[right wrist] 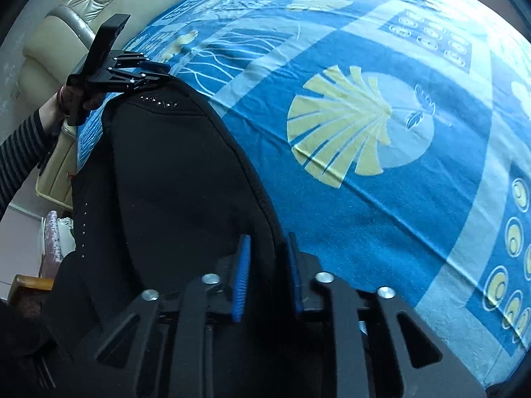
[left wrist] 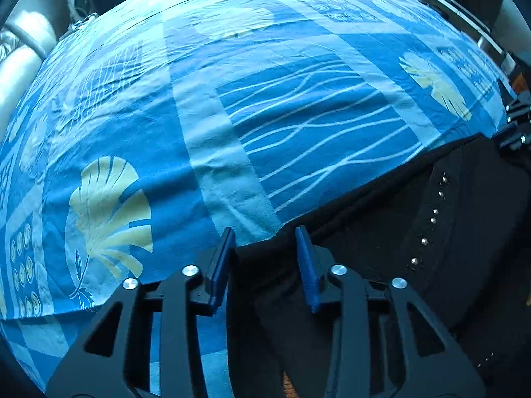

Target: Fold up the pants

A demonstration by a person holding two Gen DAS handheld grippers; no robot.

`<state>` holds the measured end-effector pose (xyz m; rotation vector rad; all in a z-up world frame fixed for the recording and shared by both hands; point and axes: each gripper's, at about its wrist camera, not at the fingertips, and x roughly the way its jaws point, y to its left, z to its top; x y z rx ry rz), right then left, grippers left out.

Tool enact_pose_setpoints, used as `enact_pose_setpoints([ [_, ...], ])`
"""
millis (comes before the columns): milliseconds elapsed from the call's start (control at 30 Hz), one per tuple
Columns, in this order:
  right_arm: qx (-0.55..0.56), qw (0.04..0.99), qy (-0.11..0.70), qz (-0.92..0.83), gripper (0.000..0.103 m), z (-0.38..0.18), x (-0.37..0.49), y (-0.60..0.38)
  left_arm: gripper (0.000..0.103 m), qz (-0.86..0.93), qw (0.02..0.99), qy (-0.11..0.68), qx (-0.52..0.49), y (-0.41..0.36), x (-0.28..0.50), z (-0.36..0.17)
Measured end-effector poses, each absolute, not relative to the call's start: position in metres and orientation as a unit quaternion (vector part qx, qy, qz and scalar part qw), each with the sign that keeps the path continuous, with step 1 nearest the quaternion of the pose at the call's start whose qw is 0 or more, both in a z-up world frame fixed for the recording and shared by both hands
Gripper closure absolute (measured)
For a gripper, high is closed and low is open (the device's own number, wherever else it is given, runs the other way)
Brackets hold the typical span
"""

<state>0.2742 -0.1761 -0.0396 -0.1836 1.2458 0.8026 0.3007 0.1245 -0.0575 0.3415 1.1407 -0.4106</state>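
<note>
Right tool (right wrist: 265,242) parted astride pants (right wrist: 172,179) edge, left tool (left wrist: 265,235) parted, sofa (right wrist: 76,10) only rightward

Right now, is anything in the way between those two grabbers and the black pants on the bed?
Nothing visible. The left gripper and the right gripper both sit open at the edge of the black pants, with only the blue patterned bedsheet beyond.
</note>
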Motion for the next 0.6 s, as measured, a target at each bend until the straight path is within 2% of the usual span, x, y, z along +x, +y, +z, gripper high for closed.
enact_pose_setpoints([
  [133,-0.094,0.766,0.542,0.333,0.097,-0.025,0.28,-0.176,0.077,-0.188,0.815,0.529,0.143,0.128,0.304,-0.048],
  [167,-0.098,0.775,0.534,0.323,0.098,-0.02,0.281,-0.177,0.086,-0.185,0.819,0.525,0.136,0.131,0.304,-0.044],
  [200,-0.113,0.794,0.518,0.298,0.103,-0.012,0.282,-0.178,0.091,-0.18,0.823,0.522,0.132,0.133,0.303,-0.041],
  [300,-0.11,0.827,0.486,0.26,0.103,0.01,0.282,-0.189,0.091,-0.174,0.838,0.507,0.1,0.143,0.298,-0.022],
  [467,-0.099,0.803,0.509,0.294,0.102,0.006,0.277,-0.193,0.092,-0.178,0.84,0.501,0.111,0.136,0.281,-0.012],
  [500,-0.079,0.785,0.531,0.309,0.098,-0.003,0.283,-0.194,0.092,-0.175,0.837,0.504,0.118,0.133,0.28,-0.015],
  [567,-0.049,0.772,0.553,0.311,0.08,-0.017,0.292,-0.199,0.092,-0.17,0.835,0.508,0.126,0.13,0.278,-0.019],
  [600,-0.036,0.762,0.565,0.315,0.056,-0.025,0.295,-0.199,0.092,-0.168,0.834,0.51,0.126,0.13,0.278,-0.021],
])
